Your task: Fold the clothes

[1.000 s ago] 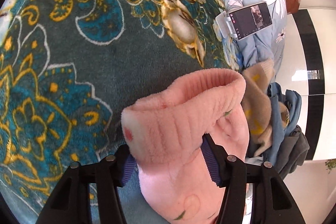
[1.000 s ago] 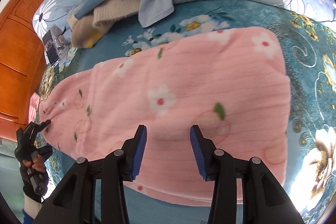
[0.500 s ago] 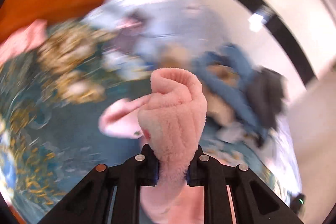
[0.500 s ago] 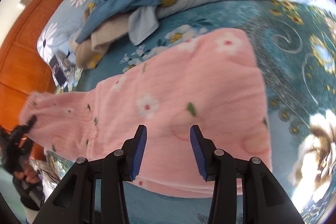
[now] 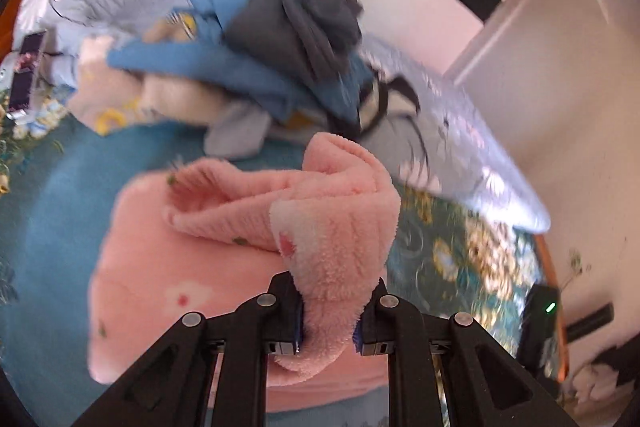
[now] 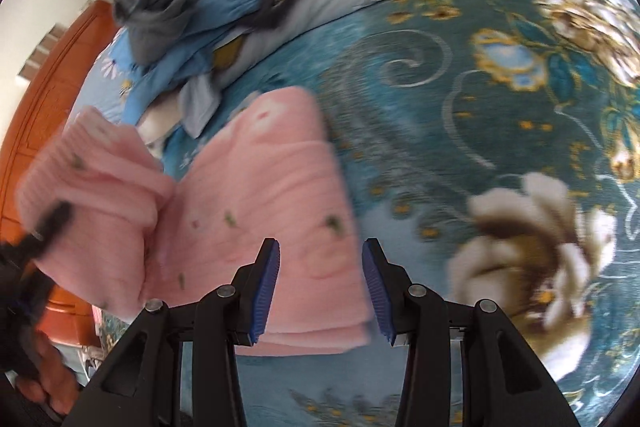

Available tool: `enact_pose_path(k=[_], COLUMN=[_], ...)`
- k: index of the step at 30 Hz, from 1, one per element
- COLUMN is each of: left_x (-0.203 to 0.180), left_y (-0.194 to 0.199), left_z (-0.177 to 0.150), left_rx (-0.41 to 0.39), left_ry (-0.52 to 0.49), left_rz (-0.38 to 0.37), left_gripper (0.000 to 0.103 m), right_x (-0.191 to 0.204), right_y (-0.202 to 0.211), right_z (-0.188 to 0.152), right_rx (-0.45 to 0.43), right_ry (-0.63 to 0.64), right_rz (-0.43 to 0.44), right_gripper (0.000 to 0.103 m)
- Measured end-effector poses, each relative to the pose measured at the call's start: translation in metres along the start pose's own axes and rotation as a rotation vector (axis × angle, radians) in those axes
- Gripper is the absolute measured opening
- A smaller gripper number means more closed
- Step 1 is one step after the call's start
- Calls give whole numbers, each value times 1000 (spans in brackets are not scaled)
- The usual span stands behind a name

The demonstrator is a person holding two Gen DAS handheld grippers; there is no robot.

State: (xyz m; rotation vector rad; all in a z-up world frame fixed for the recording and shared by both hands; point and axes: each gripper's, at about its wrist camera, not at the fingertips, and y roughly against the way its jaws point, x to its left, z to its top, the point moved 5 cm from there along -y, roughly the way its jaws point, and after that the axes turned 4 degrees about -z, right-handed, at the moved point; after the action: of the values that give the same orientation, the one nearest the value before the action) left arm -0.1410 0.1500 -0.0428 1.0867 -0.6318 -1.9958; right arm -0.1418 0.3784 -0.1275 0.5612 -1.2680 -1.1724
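Left gripper (image 5: 327, 311) pinching a bunched end of the pink garment (image 5: 332, 227), lifted over the rest of it on the blanket (image 6: 460, 147). Right gripper (image 6: 322, 287) spread wide, empty, above the garment's near edge. Clothes pile (image 5: 256, 67) beyond, ahead of both.
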Motion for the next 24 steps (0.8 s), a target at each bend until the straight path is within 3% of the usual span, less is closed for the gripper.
enact_pose_path(k=[3, 7, 11, 14, 18, 20, 22, 24], left_x=[-20, -17, -19, -21, -24, -11, 24, 63], left_y=[-25, -54, -52, -40, -12, 17, 44, 57], left_z=[-43, -69, -69, -67, -65, -62, -58, -56], left_rx=[99, 203, 222, 234, 208, 123, 29, -8], left_ry=[-37, 18, 49, 84, 109, 132, 160, 220], left_rz=[44, 69, 38, -42, -138, -155, -8, 161], left_gripper=[18, 19, 28, 58, 62, 62, 64, 64], right_x=[-16, -25, -25, -21, -6, 7, 28, 52], right_y=[3, 2, 3, 1, 0, 1, 1, -3], right_z=[-1, -2, 0, 2, 6, 9, 12, 13], right_rx=[-4, -2, -13, -10, -9, -10, -6, 5], right_ry=[-26, -46, -48, -50, -52, -24, 46, 130], right_rz=[0, 10, 33, 57, 117, 146, 176, 186], right_gripper=[44, 44, 44, 44, 44, 44, 44, 44])
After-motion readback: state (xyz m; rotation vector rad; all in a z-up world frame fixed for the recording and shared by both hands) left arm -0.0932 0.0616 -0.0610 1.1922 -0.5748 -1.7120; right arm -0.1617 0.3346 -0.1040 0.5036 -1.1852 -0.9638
